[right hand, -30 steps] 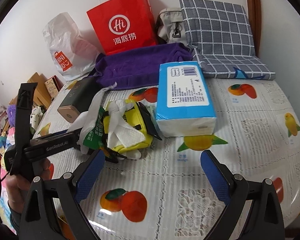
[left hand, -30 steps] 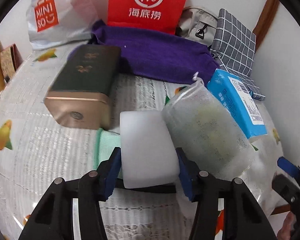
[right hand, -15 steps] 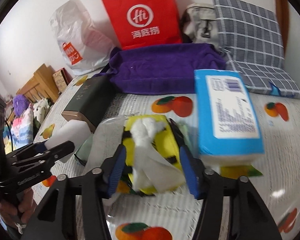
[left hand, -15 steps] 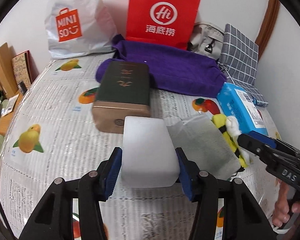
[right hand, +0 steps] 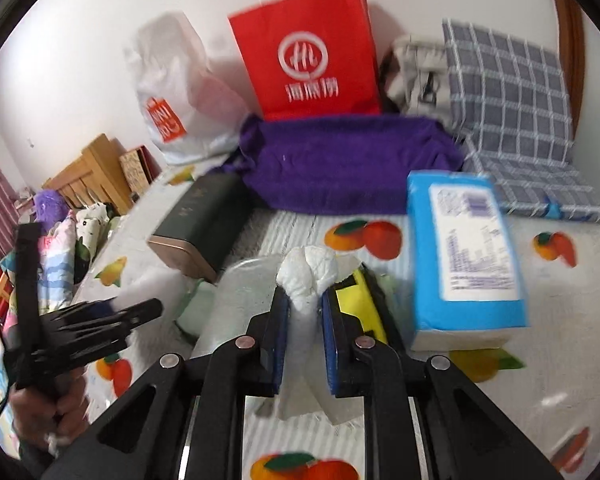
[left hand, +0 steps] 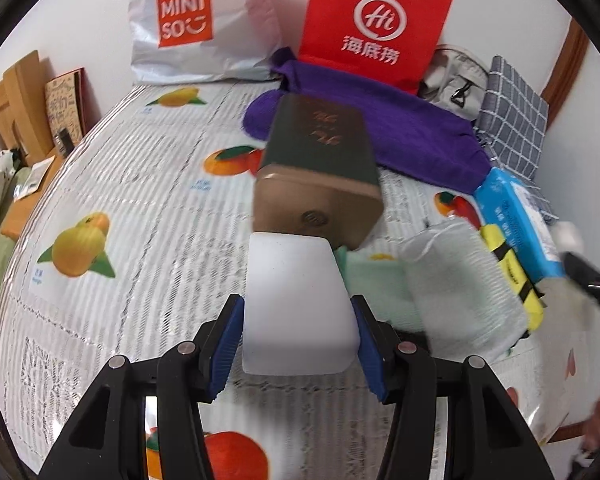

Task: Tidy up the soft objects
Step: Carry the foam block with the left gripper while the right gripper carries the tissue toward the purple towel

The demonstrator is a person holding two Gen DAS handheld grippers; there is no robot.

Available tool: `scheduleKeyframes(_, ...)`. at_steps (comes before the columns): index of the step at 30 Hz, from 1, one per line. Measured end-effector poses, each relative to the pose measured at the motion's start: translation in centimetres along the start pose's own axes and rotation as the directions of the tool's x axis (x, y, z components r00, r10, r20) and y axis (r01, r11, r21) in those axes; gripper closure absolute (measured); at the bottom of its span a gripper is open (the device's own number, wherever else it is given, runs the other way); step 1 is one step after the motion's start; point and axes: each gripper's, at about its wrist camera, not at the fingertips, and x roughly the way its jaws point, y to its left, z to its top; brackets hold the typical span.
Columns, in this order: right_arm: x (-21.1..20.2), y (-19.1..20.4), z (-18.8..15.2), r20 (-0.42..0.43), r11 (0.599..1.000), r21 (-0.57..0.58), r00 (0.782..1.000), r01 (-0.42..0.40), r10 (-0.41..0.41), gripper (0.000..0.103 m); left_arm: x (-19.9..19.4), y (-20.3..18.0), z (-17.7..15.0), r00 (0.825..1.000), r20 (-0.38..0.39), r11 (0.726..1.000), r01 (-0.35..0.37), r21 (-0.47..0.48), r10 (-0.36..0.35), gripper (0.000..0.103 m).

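left gripper [left hand: 298, 334] clamps your sponge [left hand: 298, 304] | right gripper [right hand: 304, 320] pinches tissue [right hand: 306, 280] | risk: thin tissue tears or slips if you pull

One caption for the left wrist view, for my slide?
Left gripper shut on a white foam block above the fruit-print tablecloth.

The left tool [left hand: 298, 338] clamps a white block [left hand: 298, 308] between its blue pads [left hand: 225, 338], above the fruit-print desk [left hand: 140, 208]. Just beyond the block lies a dark green box [left hand: 320, 160] with a bronze end, pointing back toward a purple towel [left hand: 400, 128]. To the block's right lie a pale green cloth [left hand: 374, 280], a clear bag [left hand: 460, 280], a yellow item [left hand: 512, 268] with black stripes and a blue tissue pack [left hand: 520, 220]. Against the wall stand a white Miniso bag [left hand: 196, 20] and a red bag [left hand: 376, 28], with a grey pouch [left hand: 456, 84] and a checked cushion [left hand: 512, 116] further right. The right tool [left hand: 592, 280] shows blurred at the right edge; its grip cannot be made out.
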Motion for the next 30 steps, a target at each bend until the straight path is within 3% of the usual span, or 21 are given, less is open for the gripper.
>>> scheduleKeyframes(2, -1.6, -0.8, -0.7, 0.002, 0.999, -0.008, 1.000, 0.031, -0.031, 0.086, 0.3, 0.4, -0.4, 1.000, -0.012, 1.000, -0.012, 0.005, 0.012, 0.052)
scheduleKeyframes(6, -2.4, -2.8, -3.5, -0.076, 0.994, -0.019, 0.991, 0.112, -0.113, 0.086, 1.4, 1.0, -1.2, 0.999, -0.039, 0.999, -0.033, 0.005, 0.033, 0.052)
scheduleKeyframes(10, -0.5, -5.2, -7.1, -0.167, 0.983, 0.031, 0.970, 0.182, -0.174, 0.086, 1.5, 0.5, -1.4, 0.998, -0.019, 0.997, -0.056, 0.049, 0.057, 0.050)
scheduleKeyframes(15, 1.8, -6.2, -8.9, -0.202, 0.970, 0.024, 0.951, 0.243, -0.234, 0.083, 1.7, -0.1, -1.6, 0.998, -0.015, 0.995, -0.065, 0.069, 0.067, 0.039)
scheduleKeyframes(17, 1.9, -6.5, -9.0, -0.183, 0.969, 0.040, 0.955, 0.245, -0.234, 0.083, 1.7, -0.2, -1.5, 0.997, -0.011, 0.995, -0.080, 0.060, 0.081, 0.041)
scheduleKeyframes(18, 1.8, -6.7, -9.1, -0.174, 0.969, 0.054, 0.958, 0.240, -0.227, 0.083, 1.6, -0.3, -1.5, 0.995, -0.008, 0.993, -0.101, 0.062, 0.102, 0.053)
scheduleKeyframes(19, 1.6, -6.9, -9.0, -0.174, 0.971, 0.065, 0.961, 0.231, -0.217, 0.084, 1.6, -0.3, -1.4, 0.993, -0.008, 0.991, -0.117, 0.067, 0.117, 0.056)
scheduleKeyframes(30, -2.9, -6.2, -5.7, -0.076, 0.989, 0.077, 0.989, 0.130, -0.124, 0.085, -2.3, -1.3, 0.5, 0.995, 0.032, 0.994, -0.094, 0.054, 0.092, 0.056)
